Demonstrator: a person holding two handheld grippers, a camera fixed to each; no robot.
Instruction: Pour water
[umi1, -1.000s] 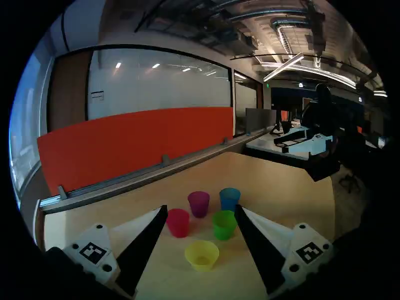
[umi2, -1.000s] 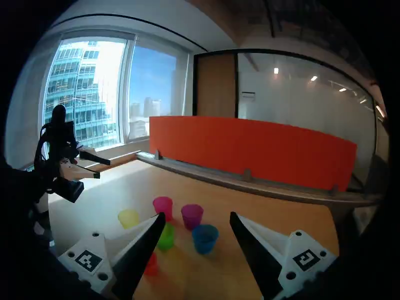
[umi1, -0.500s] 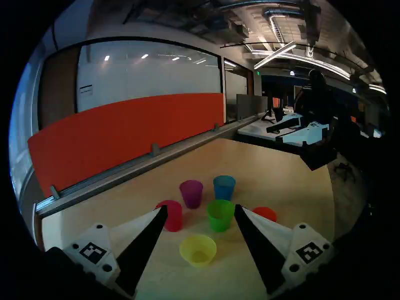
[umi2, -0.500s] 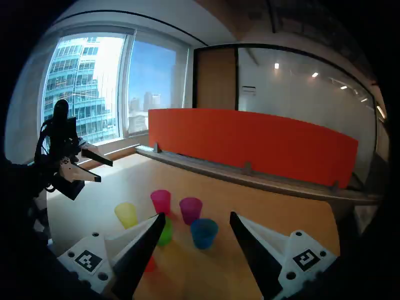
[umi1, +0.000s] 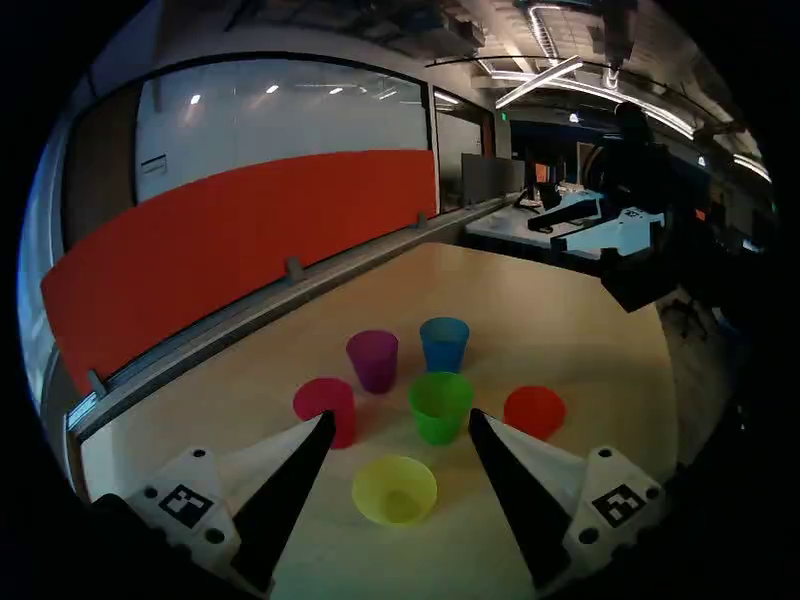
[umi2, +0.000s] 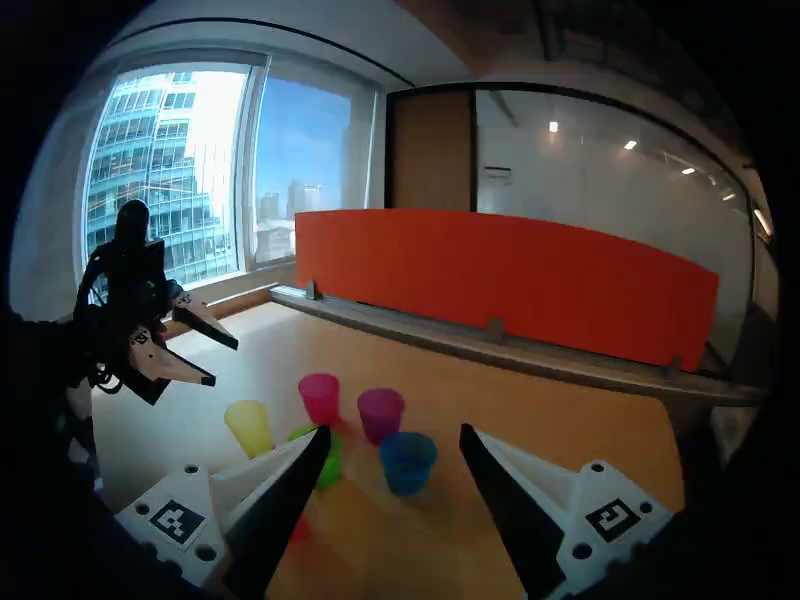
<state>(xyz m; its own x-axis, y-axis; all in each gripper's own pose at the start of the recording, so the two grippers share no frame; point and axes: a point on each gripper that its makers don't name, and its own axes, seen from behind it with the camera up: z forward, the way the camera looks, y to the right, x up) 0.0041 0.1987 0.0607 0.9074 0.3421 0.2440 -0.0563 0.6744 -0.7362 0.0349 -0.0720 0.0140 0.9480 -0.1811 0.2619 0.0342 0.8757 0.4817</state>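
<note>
Left gripper view: my left gripper (umi1: 400, 415) has its jaws spread wide, nothing between them. All six cups stand upright on the table (umi1: 580, 330), mouths up. The yellow cup (umi1: 395, 490) is nearest, the pink cup (umi1: 325, 405) and green cup (umi1: 440, 405) sit behind it, and the purple cup (umi1: 372, 358) and blue cup (umi1: 444, 343) are farther back. The red cup (umi1: 534, 410) is right of the green one, and a second ago my finger hid it. My right gripper (umi1: 542, 234) hangs far right, with the orange partition (umi1: 230, 240) behind.

Right gripper view: jaws spread too, empty, with the blue cup (umi2: 408, 460) just ahead. My left gripper (umi2: 226, 364) has dropped closer to the yellow cup.
</note>
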